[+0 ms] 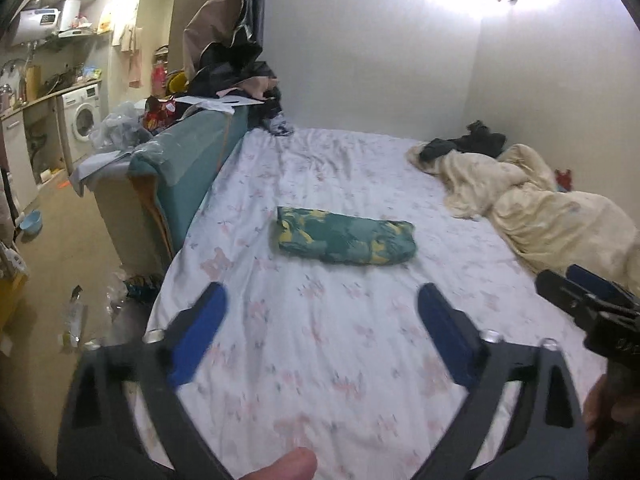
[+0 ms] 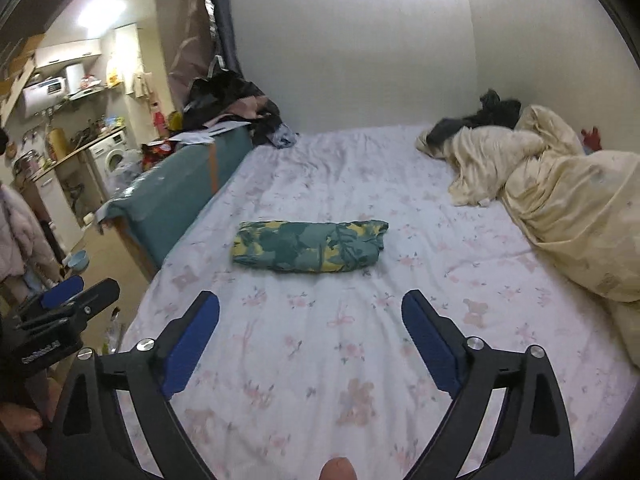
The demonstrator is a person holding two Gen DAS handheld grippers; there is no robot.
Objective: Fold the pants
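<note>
Two grippers hang spread and empty above a bed (image 1: 360, 360) where the pants (image 1: 346, 241) lie folded into a compact green-and-yellow bundle on the flowered sheet, well apart from both sets of blue pads. The left gripper (image 1: 322, 308) and the right gripper (image 2: 310, 314) each point down toward the bundle with nothing between the jaws, and each shows at the edge of the other's view. Judging by the tidy oblong (its edges look tucked, though the far side is hidden), the folding appears finished and the step in hand is a clean retreat. Doing that well means keeping the jaws wide and clear of the sheet, so no wrinkle is dragged and the fold is not disturbed, and drawing both hands away evenly rather than sweeping across the bundle. A cream quilt (image 2: 560, 208) is heaped near the right side of the bed, dark clothes sit by the far wall, and neither touches the pants.
</note>
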